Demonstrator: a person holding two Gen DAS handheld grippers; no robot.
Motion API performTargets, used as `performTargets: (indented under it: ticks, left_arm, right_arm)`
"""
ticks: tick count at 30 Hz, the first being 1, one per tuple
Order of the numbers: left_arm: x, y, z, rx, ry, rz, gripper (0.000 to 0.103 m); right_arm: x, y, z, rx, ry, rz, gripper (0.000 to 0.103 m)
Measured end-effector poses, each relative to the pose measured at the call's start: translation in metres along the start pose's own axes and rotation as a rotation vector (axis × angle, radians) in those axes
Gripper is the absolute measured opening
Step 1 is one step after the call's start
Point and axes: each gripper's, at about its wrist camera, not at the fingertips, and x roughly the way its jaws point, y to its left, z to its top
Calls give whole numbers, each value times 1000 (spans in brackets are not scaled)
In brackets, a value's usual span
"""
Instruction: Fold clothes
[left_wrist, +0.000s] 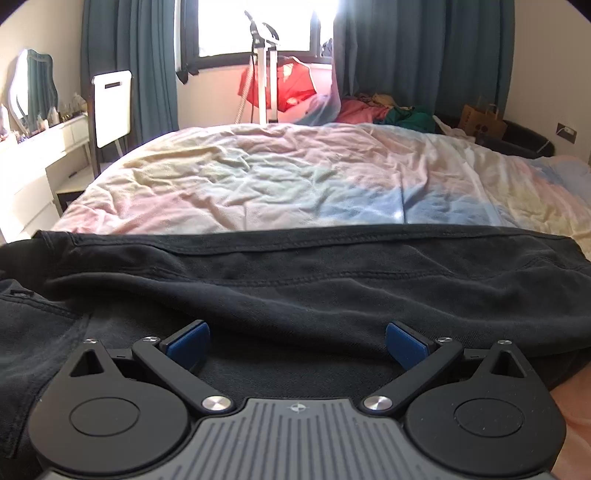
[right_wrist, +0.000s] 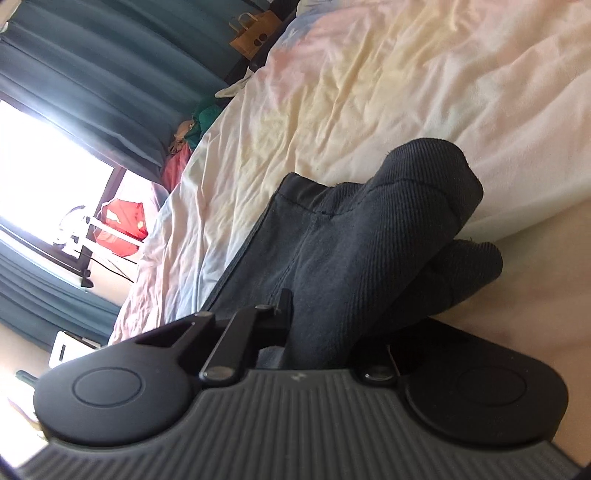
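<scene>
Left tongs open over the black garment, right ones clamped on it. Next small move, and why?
Probably close the left tongs on the fold of the black garment bunched between their blue pads. They stand open with cloth already in the gap, while the right tongs pinch a ribbed end. With both ends held, the garment could be lifted over the bedsheet.

pastel bedsheet (left_wrist: 258, 177), teal curtains (left_wrist: 406, 55), paper bag (left_wrist: 482, 120)

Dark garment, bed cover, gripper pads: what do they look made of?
Dark garment: matte charcoal cotton-like knit, ribbed cuff visible, stitched seams. Bed cover: thin woven cotton by its look, finely creased, pastel-dyed. Left gripper pads: blue, matte, probably rubber or plastic.
</scene>
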Motion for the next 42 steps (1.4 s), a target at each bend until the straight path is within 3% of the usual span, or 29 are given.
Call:
performTargets:
  ticks: [5, 9, 11, 19, 22, 27, 31, 33, 36, 38, 42]
  left_arm:
    - [-4, 6, 7, 9, -47, 81, 102]
    - [18, -1, -1, 86, 57, 137, 102]
    - [23, -2, -7, 103, 70, 139, 103]
    - [21, 16, 3, 42, 97, 97, 102]
    - [2, 30, 16, -31, 33, 94, 101]
    - [-45, 71, 41, -219, -171, 99, 101]
    - [-85, 112, 52, -355, -332, 150, 101]
    - [-105, 132, 50, -406, -404, 169, 102]
    - [-119, 154, 43, -452, -441, 197, 103]
    - [-113, 164, 39, -486, -397, 172, 103]
    - [-101, 176, 38, -549, -325, 103, 102]
  right_arm:
    - [-9, 8, -3, -18, -48, 0, 14]
    - [-14, 19, -4, -74, -80, -3, 14]
    - [-17, 28, -4, -123, -97, -2, 14]
    - [-48, 105, -20, -407, -238, 11, 14]
    - [-63, 154, -43, -587, -307, 40, 14]
    - [-92, 257, -141, -994, -356, 199, 14]
    - [-88, 298, -253, -1262, -290, 324, 14]
    - [-78, 297, -309, -1353, -211, 363, 14]
    - [-57, 273, -380, -1510, -81, 364, 14]
    - [-41, 252, -415, -1598, -8, 331, 14]
    - [-47, 249, -407, -1524, -44, 347, 14]
